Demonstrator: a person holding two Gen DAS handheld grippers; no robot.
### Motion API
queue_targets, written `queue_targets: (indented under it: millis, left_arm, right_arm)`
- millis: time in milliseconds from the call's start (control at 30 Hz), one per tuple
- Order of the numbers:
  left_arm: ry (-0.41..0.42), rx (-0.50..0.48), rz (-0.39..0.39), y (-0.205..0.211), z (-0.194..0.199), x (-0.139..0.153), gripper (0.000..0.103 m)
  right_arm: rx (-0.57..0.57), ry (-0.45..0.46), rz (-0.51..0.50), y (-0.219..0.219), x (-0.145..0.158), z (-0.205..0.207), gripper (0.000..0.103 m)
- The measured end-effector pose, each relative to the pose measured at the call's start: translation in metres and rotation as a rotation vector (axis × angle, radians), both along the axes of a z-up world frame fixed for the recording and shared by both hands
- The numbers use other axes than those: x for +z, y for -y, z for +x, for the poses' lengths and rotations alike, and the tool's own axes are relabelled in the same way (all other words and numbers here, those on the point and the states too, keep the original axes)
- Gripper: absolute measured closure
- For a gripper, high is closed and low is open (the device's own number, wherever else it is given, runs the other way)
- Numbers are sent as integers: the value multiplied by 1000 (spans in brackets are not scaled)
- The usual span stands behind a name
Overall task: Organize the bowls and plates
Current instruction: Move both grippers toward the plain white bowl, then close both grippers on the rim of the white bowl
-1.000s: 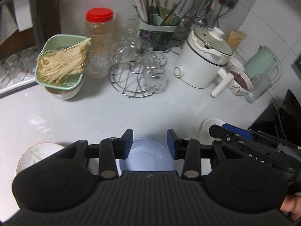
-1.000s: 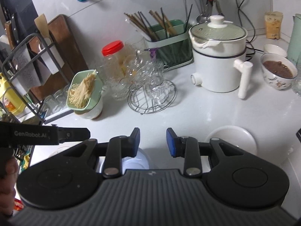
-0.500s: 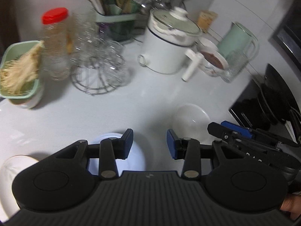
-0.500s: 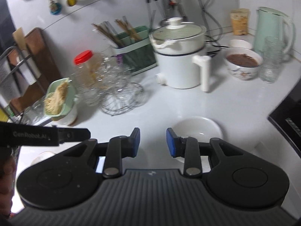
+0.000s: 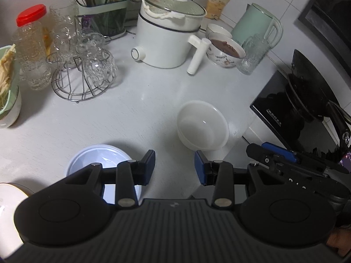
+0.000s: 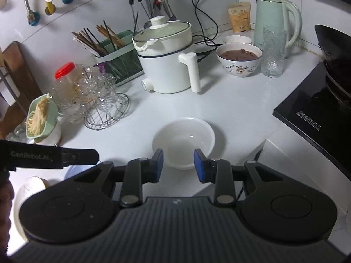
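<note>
A white empty bowl (image 5: 203, 126) stands on the white counter; in the right wrist view the bowl (image 6: 183, 141) is just ahead of my right gripper (image 6: 178, 164), which is open and empty. My left gripper (image 5: 174, 167) is open and empty above the counter, with a pale blue bowl (image 5: 96, 160) under its left finger. A white plate (image 5: 8, 199) lies at the far left edge. The plate (image 6: 28, 188) and the blue bowl (image 6: 71, 172) show low left in the right wrist view. The right gripper shows at the right of the left wrist view (image 5: 285, 160).
At the back stand a white electric pot (image 6: 166, 59), a patterned bowl of brown food (image 6: 239, 59), a glass (image 6: 273, 52), a green kettle (image 6: 276, 19), a wire rack of glasses (image 6: 103, 100), a chopstick holder (image 6: 114, 52) and a green colander (image 6: 41, 116). A black stove (image 6: 318, 107) is right.
Both grippers have swung to the right. The white bowl has come toward the middle of both views, and the blue bowl and plate have slid to the left.
</note>
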State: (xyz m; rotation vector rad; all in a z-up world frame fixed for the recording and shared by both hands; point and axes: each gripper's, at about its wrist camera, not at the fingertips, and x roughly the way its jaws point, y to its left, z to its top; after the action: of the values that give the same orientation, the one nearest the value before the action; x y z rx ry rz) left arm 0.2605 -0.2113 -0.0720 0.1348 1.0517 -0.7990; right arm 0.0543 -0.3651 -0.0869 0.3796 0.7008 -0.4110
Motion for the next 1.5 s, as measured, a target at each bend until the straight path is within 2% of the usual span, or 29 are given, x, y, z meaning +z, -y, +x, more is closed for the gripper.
queue_targets:
  millis: [167, 200, 267, 500, 667, 967, 1067, 1233, 1367, 1400, 1433, 1500]
  left_arm:
    - [0, -13, 28, 9, 5, -12, 54]
    - [-2, -13, 32, 11, 8, -15, 53]
    - [0, -30, 45, 19, 13, -22, 51]
    - [1, -67, 88, 53, 28, -51, 50]
    - [4, -81, 90, 77, 39, -66, 50]
    - [-43, -83, 107, 104, 77, -88, 50]
    - [-81, -76, 102, 109, 83, -96, 51]
    - [-104, -74, 103, 117, 86, -105, 63]
    - [-115, -75, 105, 121, 87, -108, 73]
    - [-116, -81, 103, 122, 86, -109, 76]
    - [-119, -91, 101, 124, 86, -110, 79]
    - [-117, -100, 106, 126, 84, -112, 80]
  right_arm:
    - [-37, -4, 13, 7, -8, -3, 67]
    - [-48, -5, 11, 9, -9, -2, 58]
    - [-65, -3, 12, 15, -13, 0, 53]
    - [-101, -17, 42, 36, -34, 13, 53]
    - [-108, -27, 75, 50, -52, 24, 53]
    - [-103, -20, 101, 67, -71, 44, 53]
    - [-106, -22, 115, 71, -79, 51, 54]
    - [-116, -18, 134, 74, -87, 56, 57]
    - [-113, -20, 156, 74, -94, 59, 69]
    - [-111, -24, 154, 74, -95, 59, 80]
    - [-110, -32, 150, 73, -95, 60, 82]
    - [-106, -33, 151, 72, -96, 61, 87]
